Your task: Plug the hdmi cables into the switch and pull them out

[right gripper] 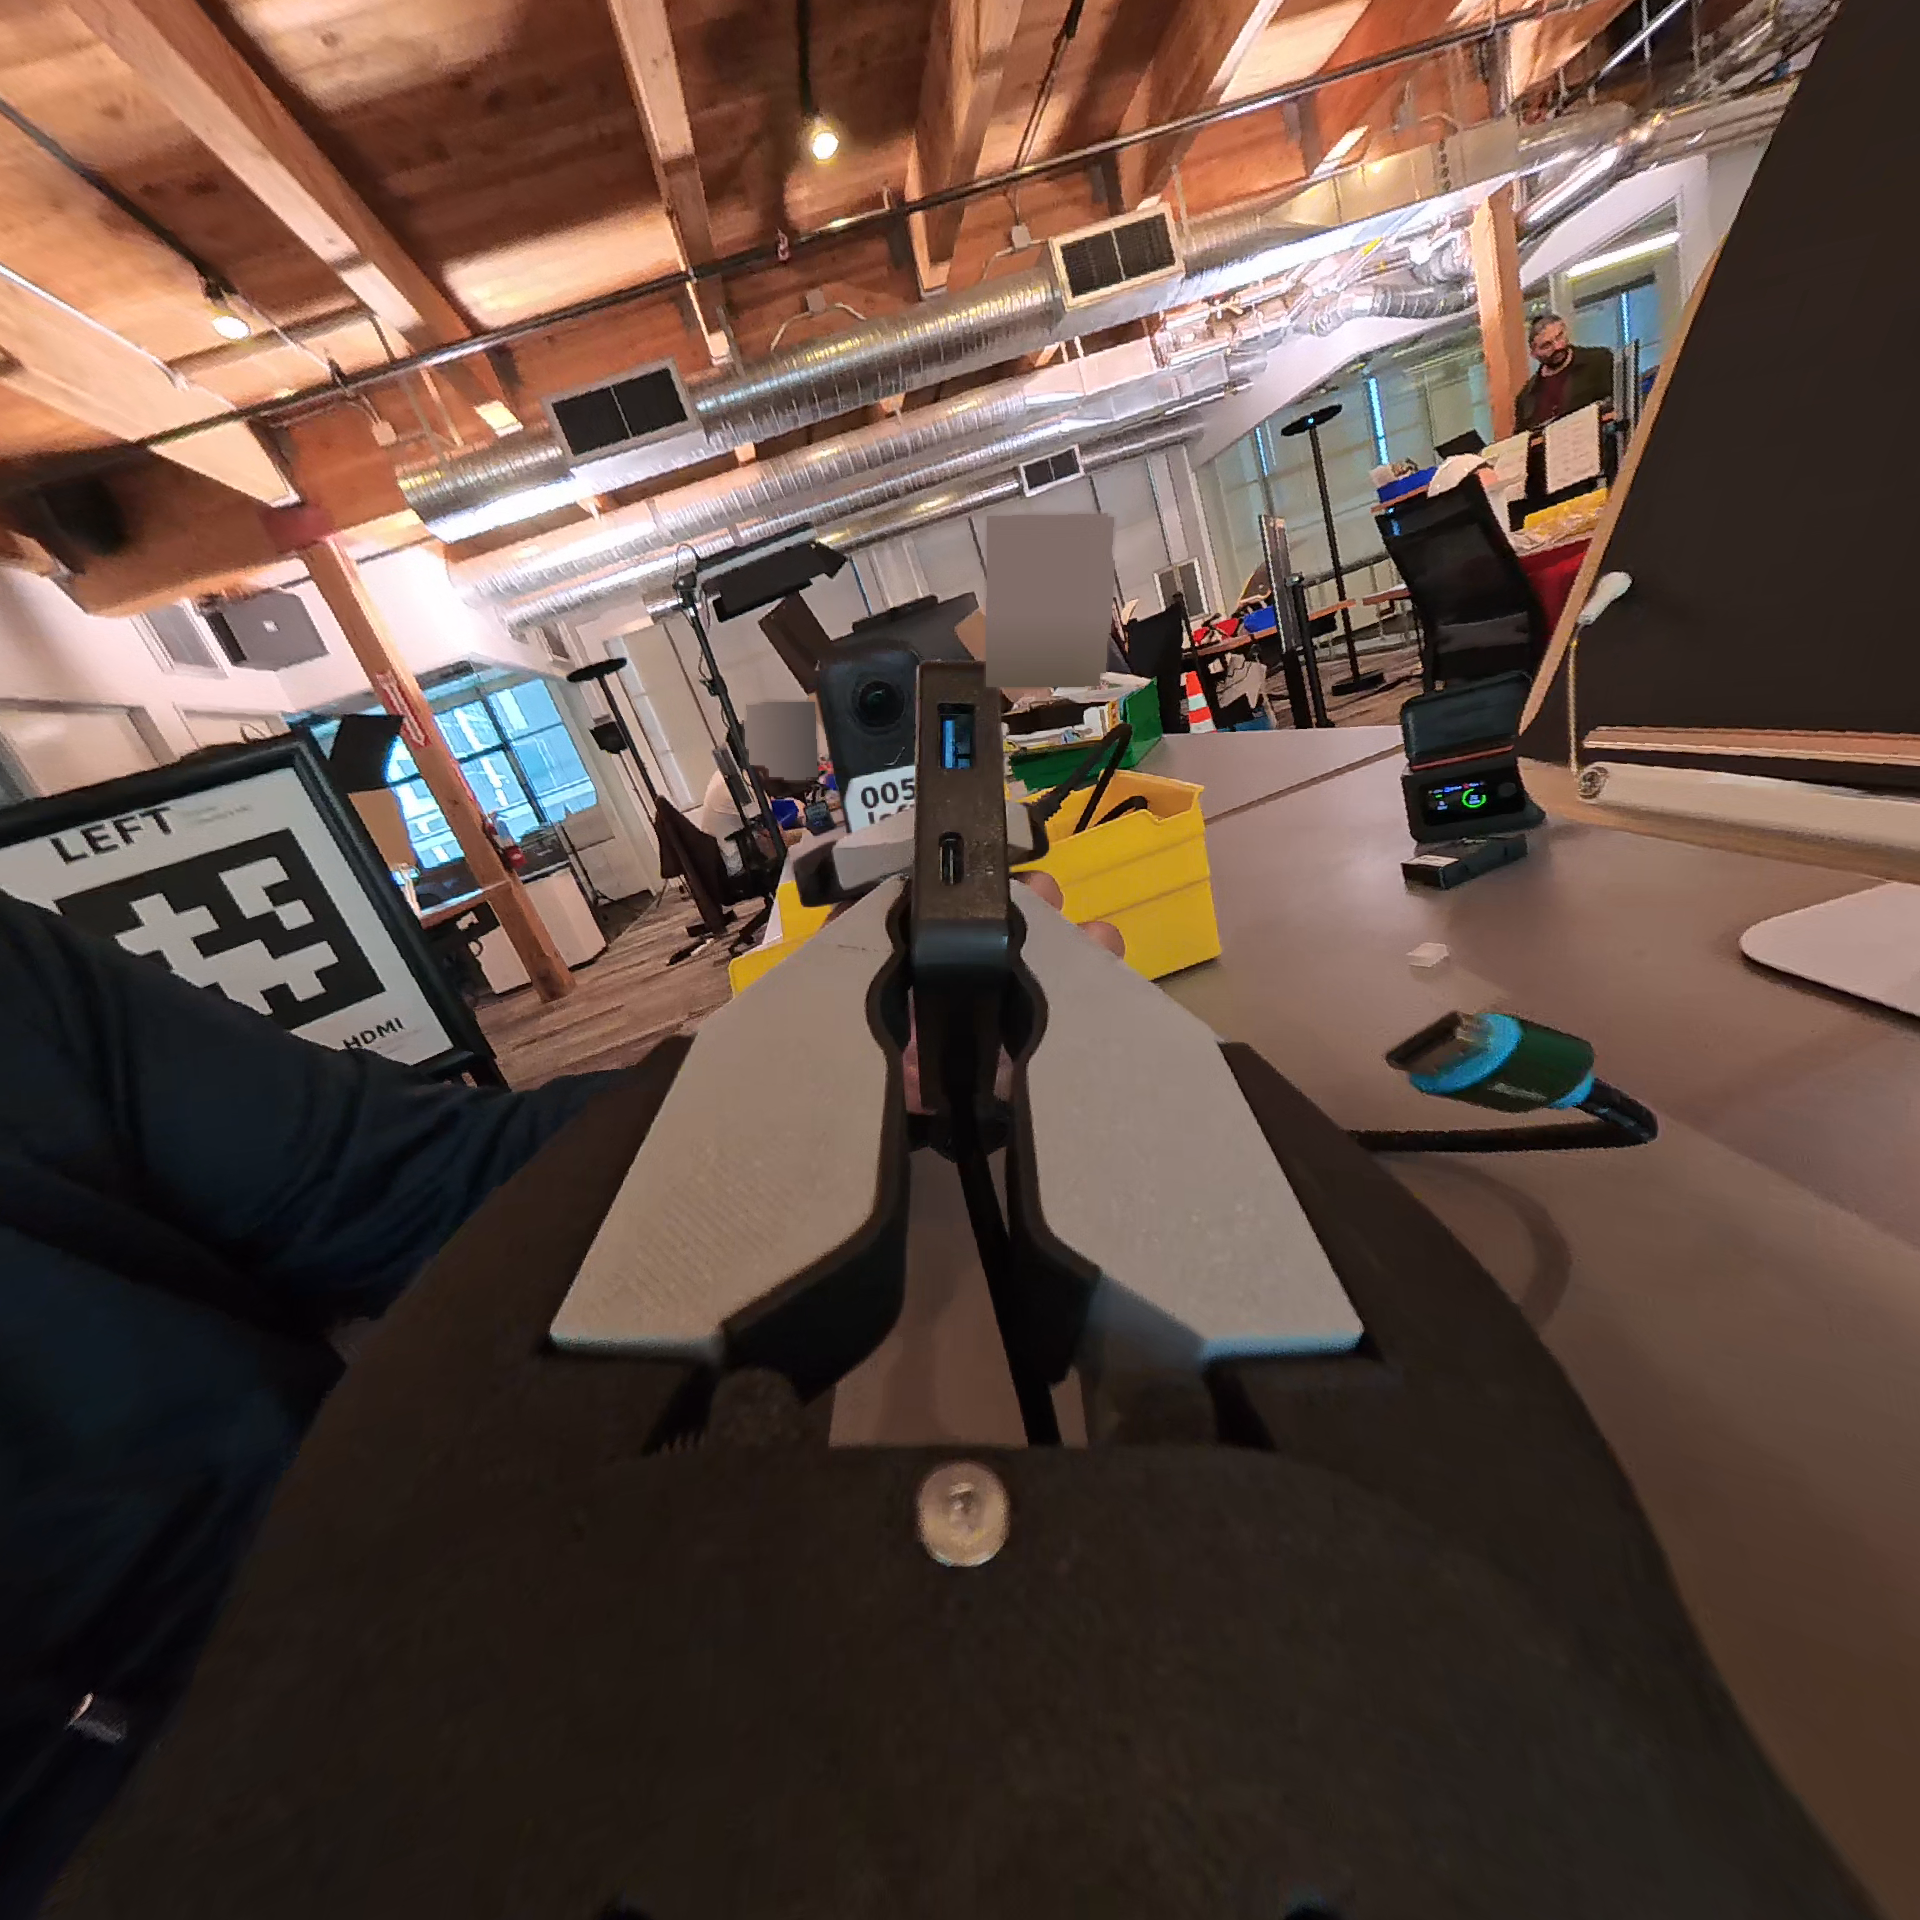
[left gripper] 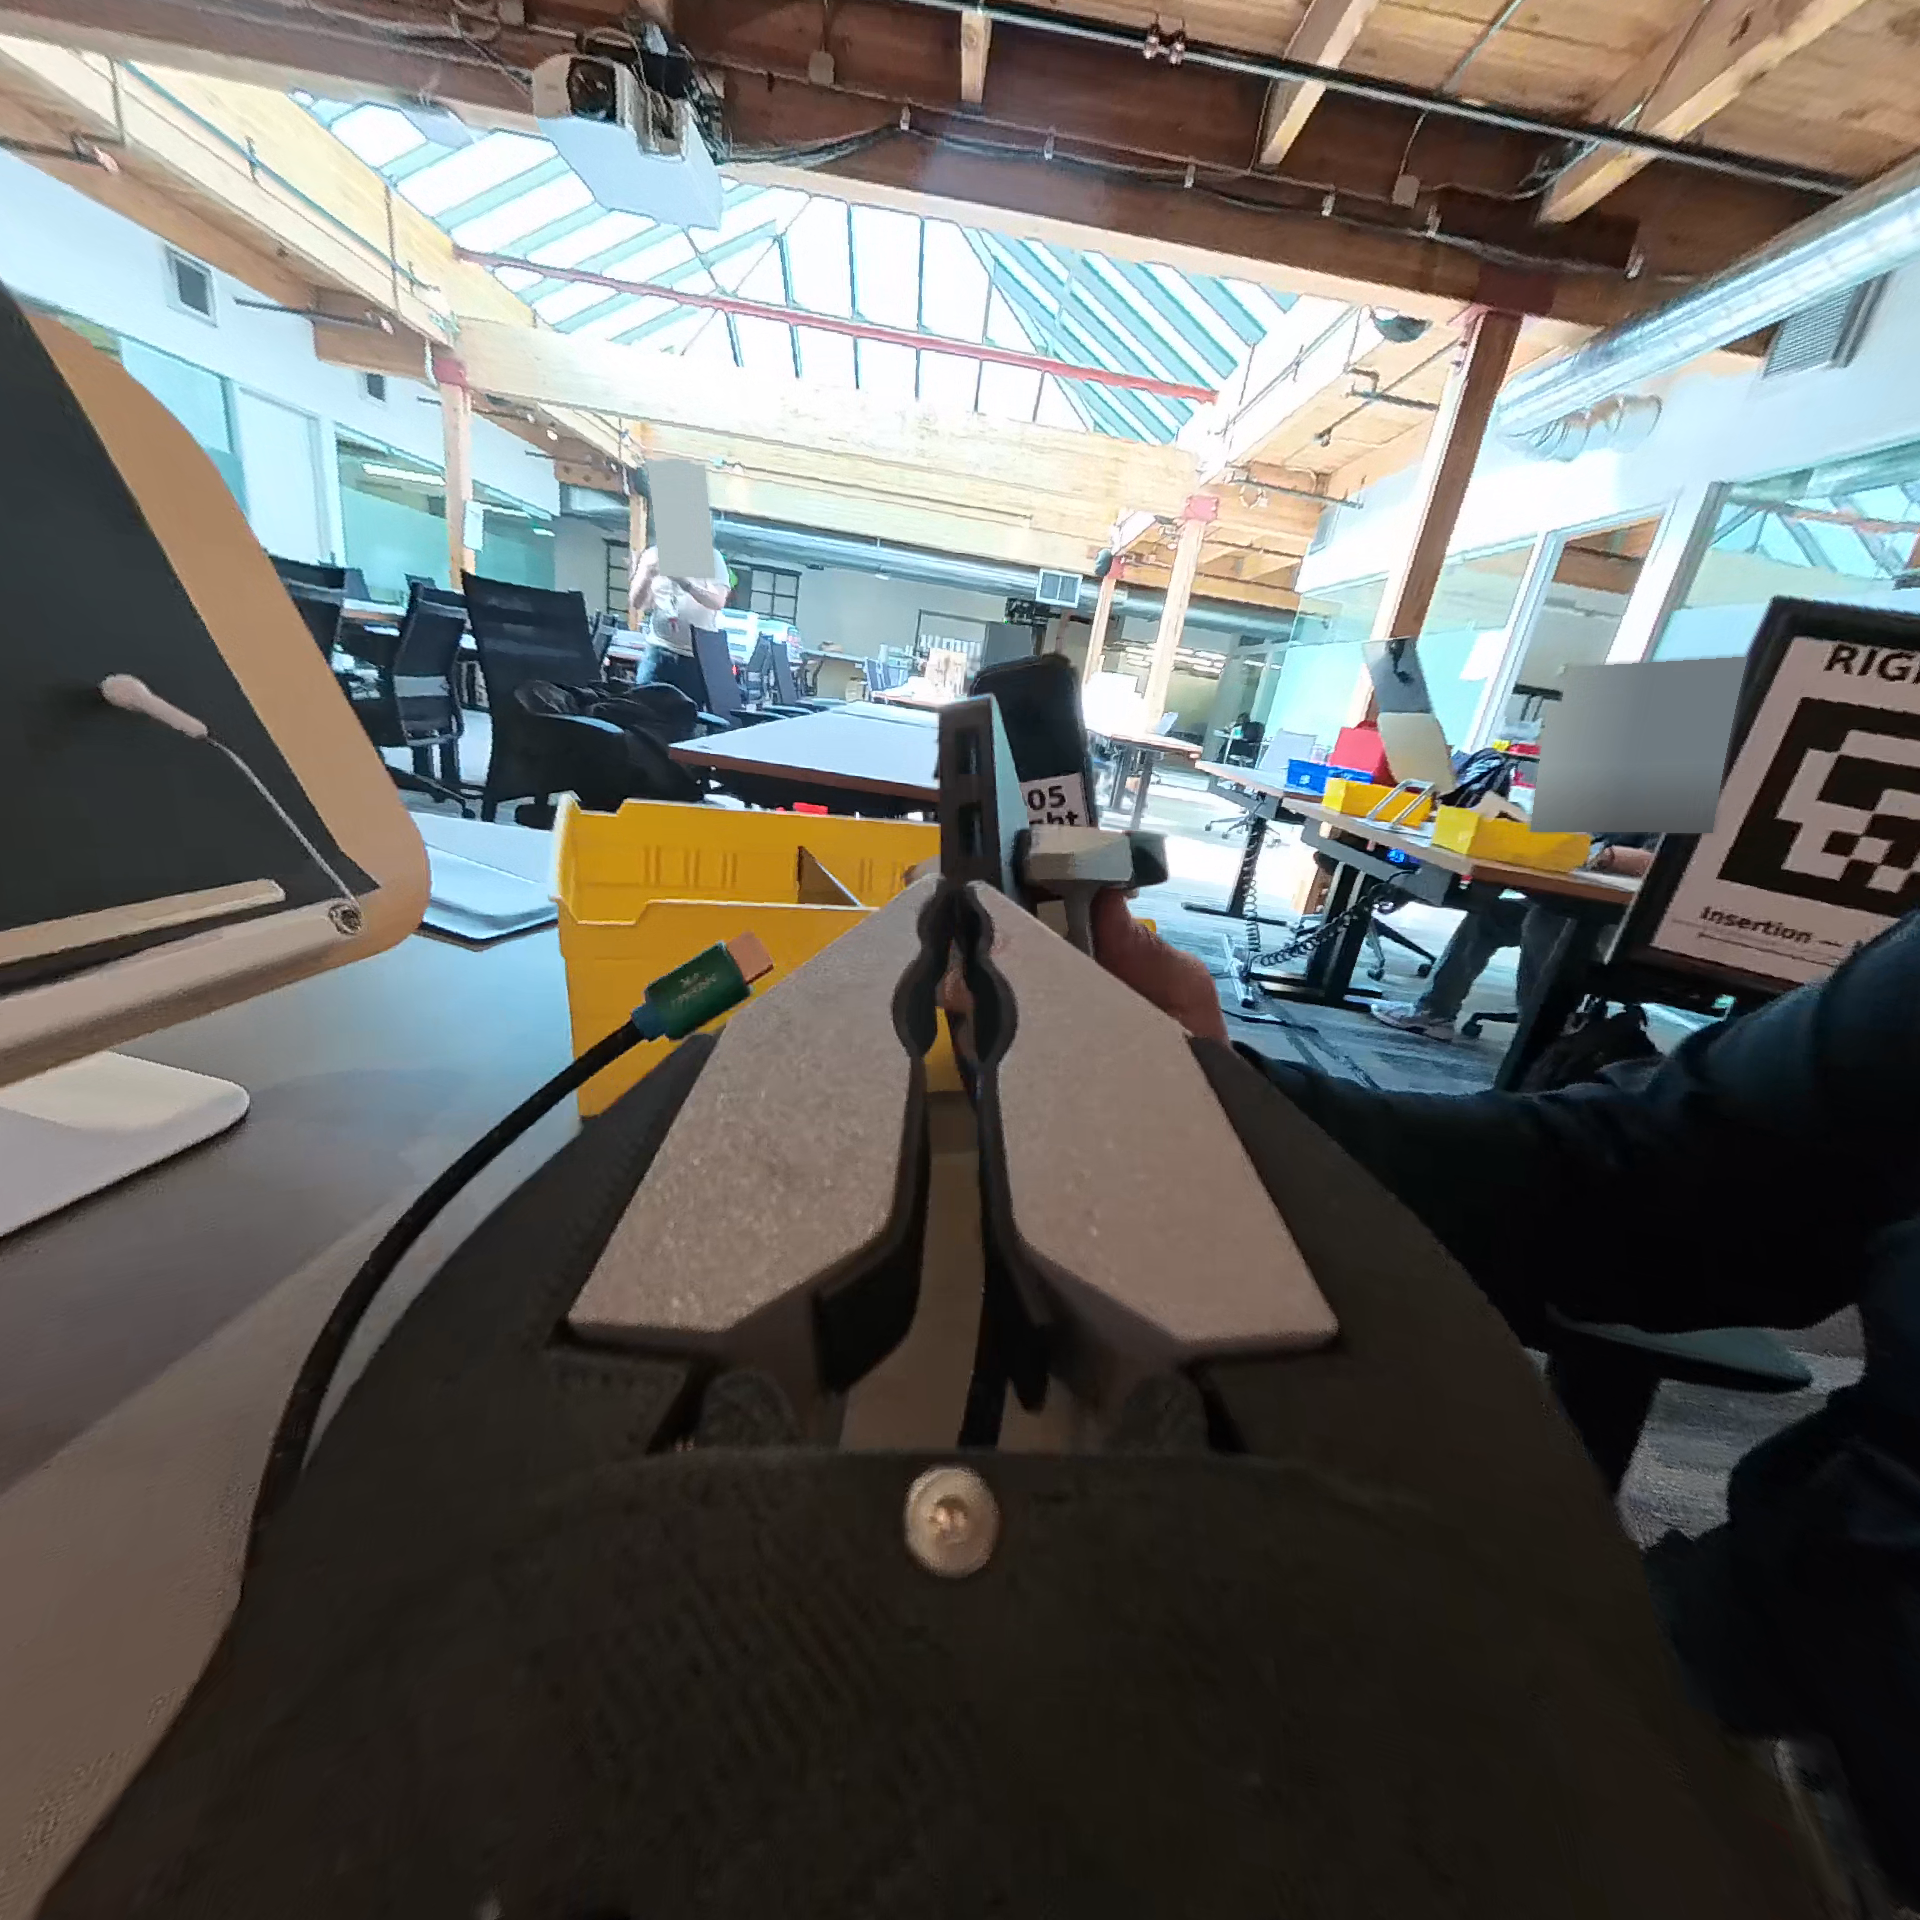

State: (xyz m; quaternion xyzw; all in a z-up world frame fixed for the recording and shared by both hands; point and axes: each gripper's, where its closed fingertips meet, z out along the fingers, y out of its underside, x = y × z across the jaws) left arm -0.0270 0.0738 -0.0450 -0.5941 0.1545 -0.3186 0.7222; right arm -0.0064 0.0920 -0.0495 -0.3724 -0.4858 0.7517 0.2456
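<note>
Grey right claw (right gripper: 961,961) clamps upright switch (right gripper: 961,831).

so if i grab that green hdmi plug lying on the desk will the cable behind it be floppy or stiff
Probably springy rather than limp: the braided cable holds a smooth arc on the desk. The green plug looks rigid and blocky, so the tongs should grip it firmly. The cable may drag or twist the plug when lifted.
</note>
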